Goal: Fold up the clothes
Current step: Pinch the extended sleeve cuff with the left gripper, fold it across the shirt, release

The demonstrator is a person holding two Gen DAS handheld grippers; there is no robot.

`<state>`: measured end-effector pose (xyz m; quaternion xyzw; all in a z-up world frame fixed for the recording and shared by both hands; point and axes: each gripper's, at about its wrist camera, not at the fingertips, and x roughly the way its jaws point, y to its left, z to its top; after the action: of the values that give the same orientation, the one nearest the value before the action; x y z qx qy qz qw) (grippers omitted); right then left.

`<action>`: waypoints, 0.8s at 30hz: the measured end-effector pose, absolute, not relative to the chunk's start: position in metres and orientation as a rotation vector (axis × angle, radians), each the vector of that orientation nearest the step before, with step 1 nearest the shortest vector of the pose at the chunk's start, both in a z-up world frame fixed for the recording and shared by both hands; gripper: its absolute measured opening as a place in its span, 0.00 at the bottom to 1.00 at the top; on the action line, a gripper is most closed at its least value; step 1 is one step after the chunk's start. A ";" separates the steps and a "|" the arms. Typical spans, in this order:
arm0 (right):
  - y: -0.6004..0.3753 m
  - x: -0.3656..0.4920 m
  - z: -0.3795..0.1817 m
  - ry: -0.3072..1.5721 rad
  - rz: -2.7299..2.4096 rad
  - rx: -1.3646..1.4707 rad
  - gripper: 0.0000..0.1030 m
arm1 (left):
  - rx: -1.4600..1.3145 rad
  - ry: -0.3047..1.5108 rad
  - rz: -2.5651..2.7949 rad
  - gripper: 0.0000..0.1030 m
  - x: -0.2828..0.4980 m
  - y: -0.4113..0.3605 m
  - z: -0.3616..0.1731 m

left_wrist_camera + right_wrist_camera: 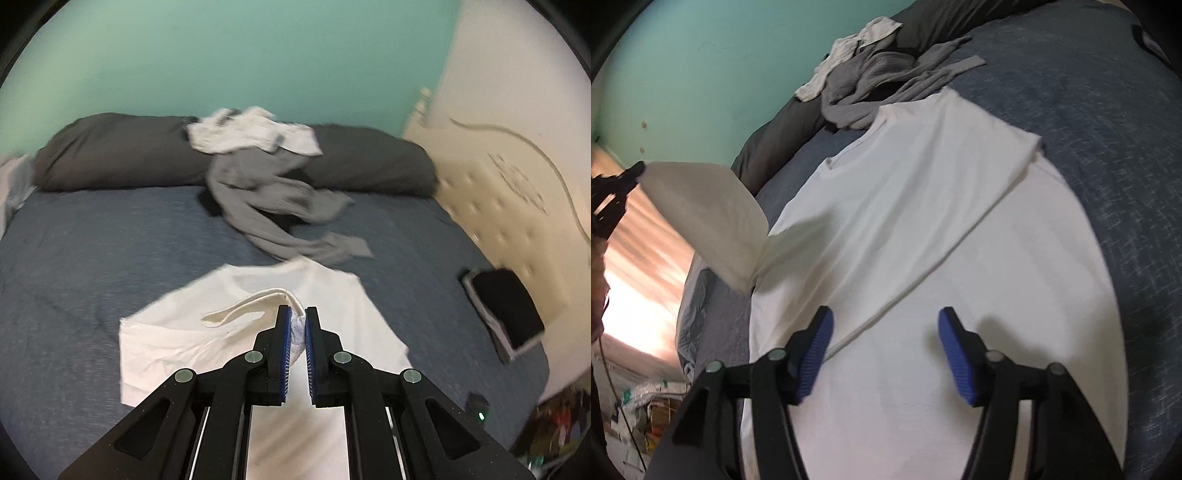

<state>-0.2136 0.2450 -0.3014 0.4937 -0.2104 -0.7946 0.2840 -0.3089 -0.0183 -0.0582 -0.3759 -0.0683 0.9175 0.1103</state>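
Ribbed blue gripper (298, 319) pads on smooth white T-shirt (207, 332)

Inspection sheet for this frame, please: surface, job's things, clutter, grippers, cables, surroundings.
Surface: blue bedspread, two dark pillows at the far edge.
Job's things: white T-shirt spread out, one side folded over.
Clutter: grey garment and pale cloth heaped near the pillows.
Grippers: left gripper shut on T-shirt fabric, lifted; right gripper open above the shirt.
Cables: nothing seen.
Surroundings: teal wall, cream headboard.

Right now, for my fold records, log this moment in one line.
left gripper: shut on white T-shirt sleeve, lifted | right gripper: open over shirt
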 end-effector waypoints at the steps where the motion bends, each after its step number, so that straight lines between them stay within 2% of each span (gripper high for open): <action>1: 0.248 -0.215 -0.303 -0.570 -2.137 1.333 0.70 | -1.104 -0.174 2.672 0.07 -0.307 -0.004 -0.061; 9: 0.269 -0.221 -0.301 -0.630 -2.150 1.336 0.70 | -1.176 -0.062 2.494 0.07 -0.280 0.076 -0.116; 24: 0.279 -0.226 -0.301 -0.690 -2.130 1.335 0.70 | -1.414 -0.172 2.353 0.09 -0.241 0.105 -0.253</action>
<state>-0.2263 0.2788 -0.3006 0.4940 -0.2552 -0.7881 0.2641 -0.2406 0.1048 -0.2527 -0.5044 -0.0614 0.8391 0.1942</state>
